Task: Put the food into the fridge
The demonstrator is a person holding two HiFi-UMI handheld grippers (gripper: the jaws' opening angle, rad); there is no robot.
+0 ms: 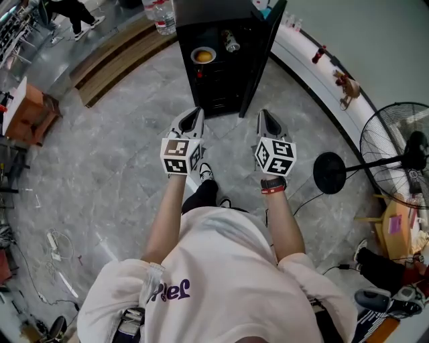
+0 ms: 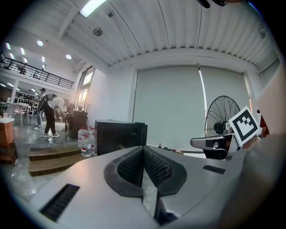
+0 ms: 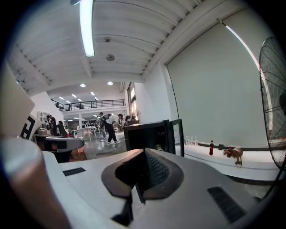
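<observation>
We face the fridge (image 1: 224, 80) at twelve o'clock, its door (image 1: 267, 43) open. A bowl of orange food (image 1: 203, 55) already sits inside. Our left gripper (image 1: 194, 112) and right gripper (image 1: 264, 114) are pinched closed and empty; probably only closing the door remains.

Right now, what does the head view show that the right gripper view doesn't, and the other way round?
Head view only: a bowl of orange food inside the fridge, and the person's shirt. Right gripper view only: the ceiling lamp. Both: the open fridge, the red bottle and the fan.
</observation>
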